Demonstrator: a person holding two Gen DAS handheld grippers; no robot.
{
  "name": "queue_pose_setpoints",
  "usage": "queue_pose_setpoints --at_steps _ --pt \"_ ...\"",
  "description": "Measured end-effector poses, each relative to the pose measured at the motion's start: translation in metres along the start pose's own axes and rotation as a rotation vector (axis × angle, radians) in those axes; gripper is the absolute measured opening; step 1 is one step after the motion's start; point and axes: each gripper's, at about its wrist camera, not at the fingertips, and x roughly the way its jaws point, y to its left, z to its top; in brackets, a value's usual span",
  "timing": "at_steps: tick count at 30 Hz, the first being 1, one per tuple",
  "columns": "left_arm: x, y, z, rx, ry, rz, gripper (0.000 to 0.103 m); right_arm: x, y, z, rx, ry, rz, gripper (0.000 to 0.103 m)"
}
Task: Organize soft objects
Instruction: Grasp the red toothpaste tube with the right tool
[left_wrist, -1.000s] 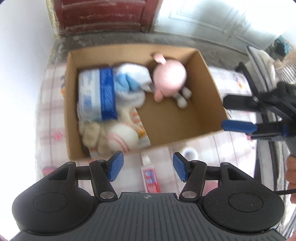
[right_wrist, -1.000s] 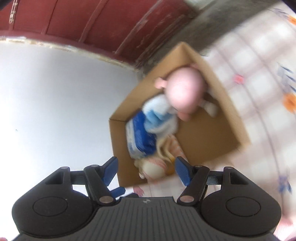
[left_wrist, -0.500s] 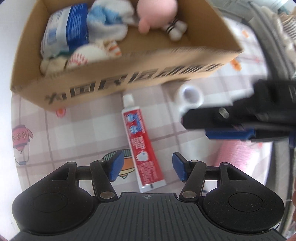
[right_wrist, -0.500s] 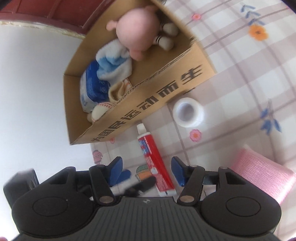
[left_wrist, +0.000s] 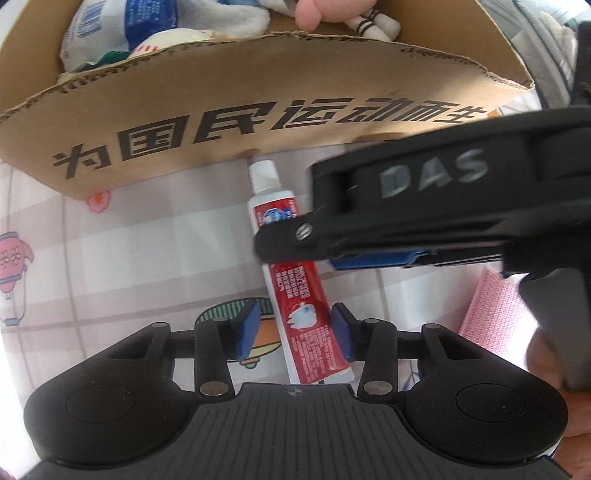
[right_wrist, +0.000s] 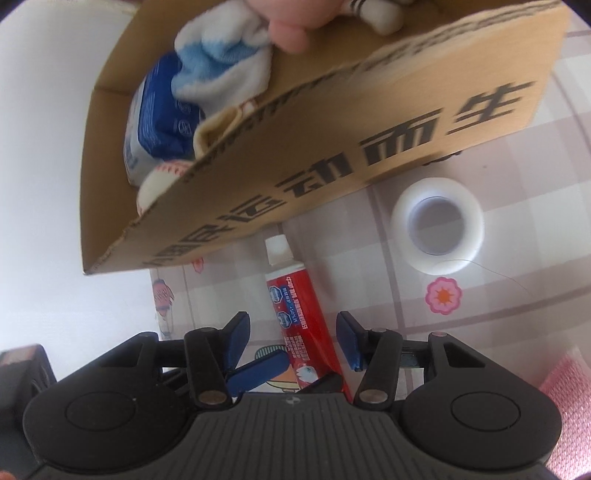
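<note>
A red and white toothpaste tube lies on the checked tablecloth in front of a cardboard box. My left gripper is open, its blue pads on either side of the tube's lower half. My right gripper is open too, low over the same tube; its body crosses the left wrist view. The box holds a pink plush toy, a blue and white cloth, a blue packet and a soft baseball.
A white tape roll lies on the tablecloth right of the tube. A pink knitted cloth lies at the right. The table's left edge runs close to the box.
Both grippers have come down from above the box to the tablecloth in front of it. They now straddle the toothpaste tube, and the right gripper has moved in over the left one.
</note>
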Motion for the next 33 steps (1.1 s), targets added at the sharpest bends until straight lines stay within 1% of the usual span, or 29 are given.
queue_pose_setpoints --at_steps 1,3,7,8,9,15,16,23,30,33 --pt "0.000 0.000 0.002 0.001 0.002 -0.009 0.036 0.003 0.001 0.001 -0.006 0.009 -0.004 0.051" --pt "0.002 0.002 0.003 -0.010 0.006 -0.031 0.036 0.009 0.003 0.002 -0.018 0.019 -0.020 0.047" --pt "0.003 0.007 0.006 -0.026 0.004 -0.044 0.035 0.009 0.008 0.003 -0.053 0.018 -0.029 0.044" --pt "0.003 0.009 0.006 -0.027 0.003 -0.046 0.035 0.009 0.009 0.004 -0.065 0.018 -0.038 0.040" --pt "0.002 0.009 0.005 -0.026 0.001 -0.046 0.035 0.010 0.010 0.004 -0.078 0.017 -0.052 0.034" --pt "-0.006 0.004 0.000 -0.003 -0.005 -0.049 0.034 0.002 0.005 0.002 -0.073 0.013 -0.048 0.032" --pt "-0.014 0.005 0.002 0.003 -0.009 -0.051 0.034 0.001 0.005 0.001 -0.073 0.010 -0.048 0.032" --pt "-0.037 -0.003 -0.004 0.042 -0.029 -0.058 0.034 -0.023 0.008 -0.006 -0.059 -0.001 -0.028 0.031" --pt "-0.070 -0.009 -0.008 0.067 -0.046 -0.064 0.033 -0.051 0.022 -0.014 -0.060 -0.009 -0.011 0.031" --pt "-0.090 -0.014 -0.009 0.071 -0.063 -0.069 0.033 -0.068 0.030 -0.016 -0.063 -0.014 0.000 0.031"
